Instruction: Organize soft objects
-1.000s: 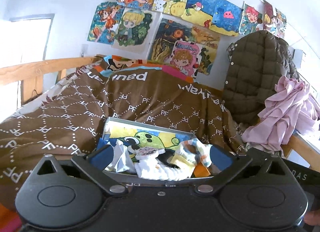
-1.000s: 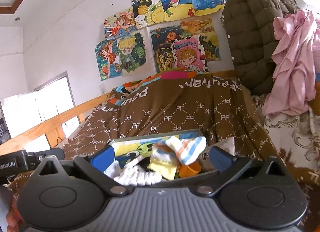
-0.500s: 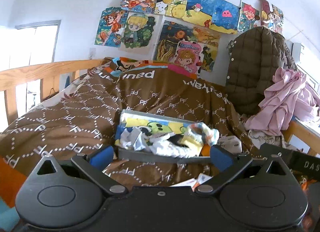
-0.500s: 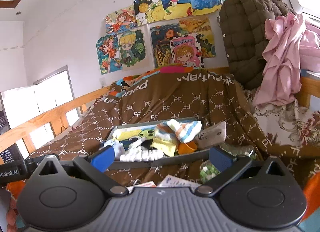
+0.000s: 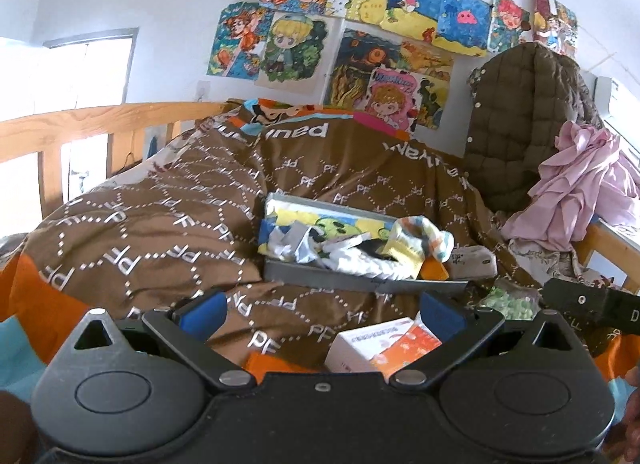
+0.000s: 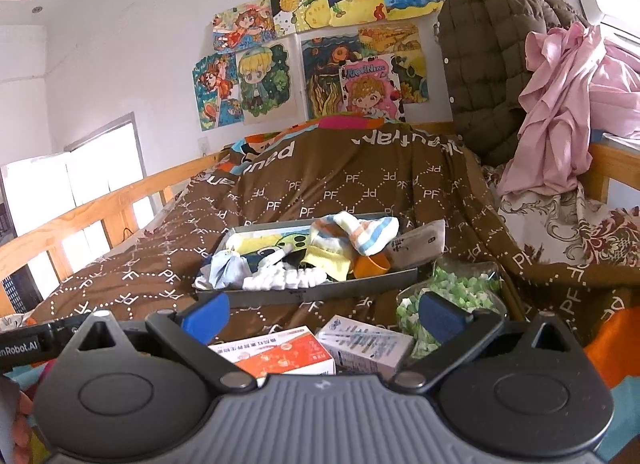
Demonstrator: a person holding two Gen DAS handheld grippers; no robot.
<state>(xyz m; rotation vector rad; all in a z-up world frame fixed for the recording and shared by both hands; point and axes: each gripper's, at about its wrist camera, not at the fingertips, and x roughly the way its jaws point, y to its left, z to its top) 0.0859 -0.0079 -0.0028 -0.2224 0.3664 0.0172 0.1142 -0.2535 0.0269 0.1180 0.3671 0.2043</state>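
Tray of socks on brown quilt, long axis running left-right, striped sock apparently draped rightward, left gripper and right gripper both spread wide, empty.

left black plastic two-finger gripper: blue pads, silver pivot screws, round embossed discs | right grey-ribbed black gripper: blue pads, triangular cut-outs, silver screws

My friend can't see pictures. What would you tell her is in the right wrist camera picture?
A shallow grey metal tray sits on a brown patterned quilt, piled with small striped socks and white cloth. The right gripper is open and empty in front of it, above an orange-and-white cardboard box. Colourful cartoon drawings cover the white wall behind.
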